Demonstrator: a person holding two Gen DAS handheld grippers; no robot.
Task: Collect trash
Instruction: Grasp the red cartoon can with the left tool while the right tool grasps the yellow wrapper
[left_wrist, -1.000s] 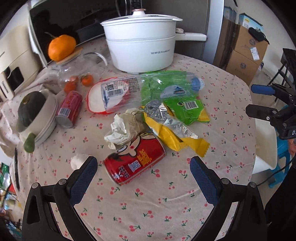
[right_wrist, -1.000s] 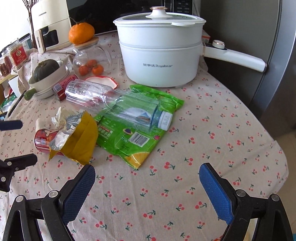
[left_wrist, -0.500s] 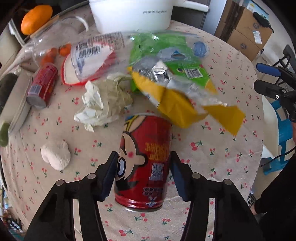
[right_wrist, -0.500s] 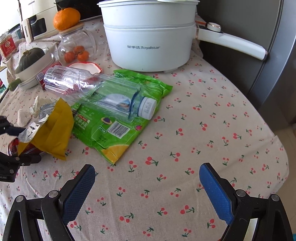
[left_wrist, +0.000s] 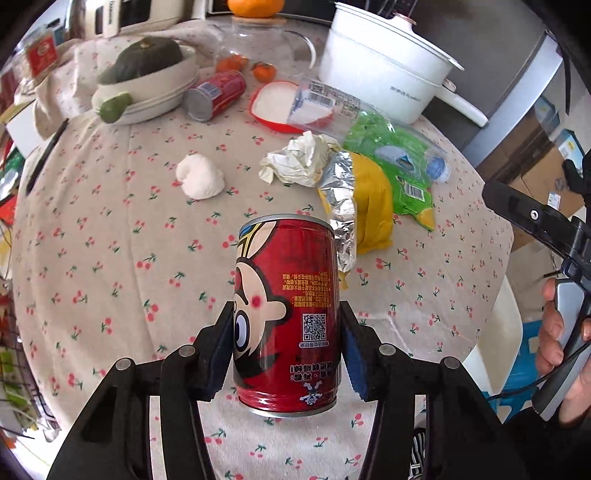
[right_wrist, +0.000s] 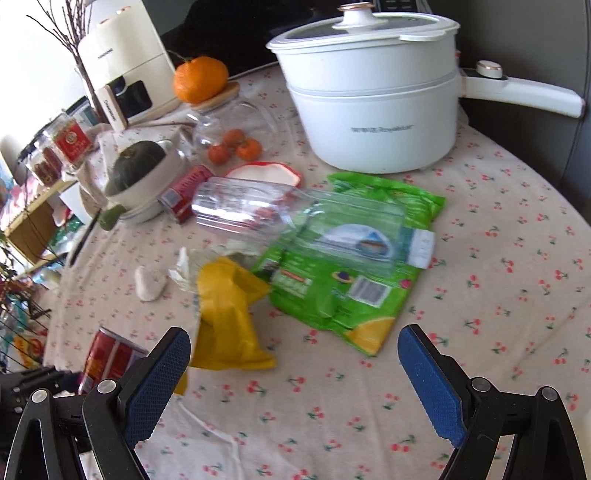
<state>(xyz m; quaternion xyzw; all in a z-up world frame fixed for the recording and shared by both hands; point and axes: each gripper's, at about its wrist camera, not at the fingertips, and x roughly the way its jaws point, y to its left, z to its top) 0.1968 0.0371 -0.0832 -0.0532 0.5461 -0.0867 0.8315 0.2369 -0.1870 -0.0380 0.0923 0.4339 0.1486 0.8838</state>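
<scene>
My left gripper (left_wrist: 286, 343) is shut on a red cartoon drink can (left_wrist: 288, 314) and holds it lifted above the table; the can also shows in the right wrist view (right_wrist: 110, 360). On the cherry-print tablecloth lie a yellow foil snack bag (left_wrist: 364, 210), crumpled paper (left_wrist: 299, 158), a white tissue wad (left_wrist: 199, 181), a green wrapper (right_wrist: 351, 273) and a clear plastic bottle (right_wrist: 295, 221). My right gripper (right_wrist: 293, 373) is open and empty, in front of the yellow bag (right_wrist: 229, 314) and the green wrapper.
A white electric pot (right_wrist: 373, 99) stands at the back. A glass jar with an orange on top (right_wrist: 229, 110), a bowl with a green squash (left_wrist: 144, 77), a second red can (left_wrist: 214, 96) and a red-rimmed lid (left_wrist: 275, 105) sit nearby. The table edge (left_wrist: 506, 258) is on the right.
My left gripper has closed on the red can, lifted it and drawn it back from the trash pile. My right gripper has swung left and moved closer to the yellow bag.
</scene>
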